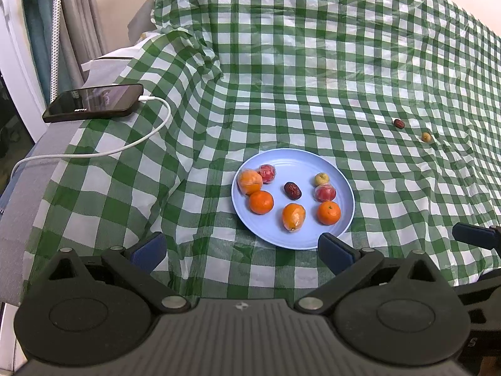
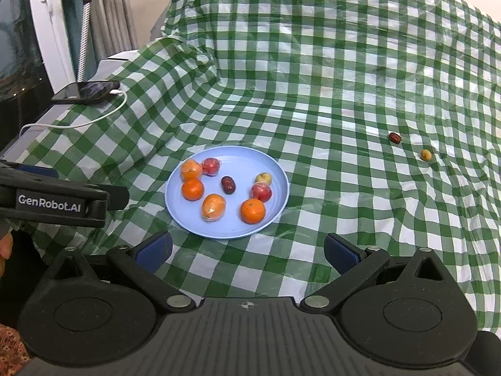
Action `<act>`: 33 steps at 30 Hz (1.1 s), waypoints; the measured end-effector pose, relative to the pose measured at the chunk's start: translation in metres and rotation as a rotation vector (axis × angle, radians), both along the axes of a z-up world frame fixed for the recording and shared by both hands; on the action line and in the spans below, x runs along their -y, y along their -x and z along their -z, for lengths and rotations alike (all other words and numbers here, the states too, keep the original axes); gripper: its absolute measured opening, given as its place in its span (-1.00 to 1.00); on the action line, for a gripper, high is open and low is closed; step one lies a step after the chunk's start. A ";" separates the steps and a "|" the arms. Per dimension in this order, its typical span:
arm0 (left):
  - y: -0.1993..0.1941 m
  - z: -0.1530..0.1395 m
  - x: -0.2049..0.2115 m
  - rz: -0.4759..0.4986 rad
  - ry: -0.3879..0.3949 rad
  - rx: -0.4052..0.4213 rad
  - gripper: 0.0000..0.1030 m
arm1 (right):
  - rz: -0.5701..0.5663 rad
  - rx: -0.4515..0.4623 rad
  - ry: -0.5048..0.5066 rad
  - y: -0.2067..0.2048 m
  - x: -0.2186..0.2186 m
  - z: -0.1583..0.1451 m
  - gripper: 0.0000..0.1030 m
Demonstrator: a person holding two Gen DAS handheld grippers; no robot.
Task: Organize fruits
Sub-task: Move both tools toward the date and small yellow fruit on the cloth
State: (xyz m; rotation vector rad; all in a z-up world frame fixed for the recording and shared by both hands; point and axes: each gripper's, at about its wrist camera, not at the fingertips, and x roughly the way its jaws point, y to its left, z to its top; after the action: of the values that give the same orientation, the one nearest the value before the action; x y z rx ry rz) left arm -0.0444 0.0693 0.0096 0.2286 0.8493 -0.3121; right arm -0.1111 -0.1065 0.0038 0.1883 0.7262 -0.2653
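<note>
Jaws on both the left gripper [image 1: 242, 247] and right gripper [image 2: 247, 249] gape wide, holding nothing. Most fruit sits on the blue plate [image 2: 275, 169]; a red date [image 2: 395, 137] and a yellow fruit [image 2: 426, 155] lie far right on the wrinkled checkered cloth [image 2: 313, 78], where a nudge could roll them away.

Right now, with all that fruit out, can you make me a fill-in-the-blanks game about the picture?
1. The blue plate holds ___ pieces of fruit.
2. Away from the plate, a dark red date and a small yellow fruit lie on the ___ checked cloth.
3. The left tongs and right tongs are both ___ and hold nothing.
4. A white cable is plugged into the ___.

Missing words: eight; green; open; phone
</note>
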 end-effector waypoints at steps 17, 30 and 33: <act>-0.027 -0.010 0.041 0.034 0.017 0.009 0.99 | 0.136 0.021 0.036 0.005 0.046 0.008 0.98; -0.099 -0.002 0.189 0.236 0.011 0.025 0.99 | 0.432 0.089 0.163 -0.007 0.192 0.038 0.98; -0.123 0.018 0.247 0.317 0.014 0.017 0.99 | 0.482 0.105 0.166 -0.023 0.242 0.056 0.95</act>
State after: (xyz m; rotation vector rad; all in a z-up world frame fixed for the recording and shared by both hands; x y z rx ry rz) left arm 0.0783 -0.1778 -0.0087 0.3533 0.7931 -0.6108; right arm -0.0878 -0.3485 -0.0517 0.2165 0.5434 -0.7668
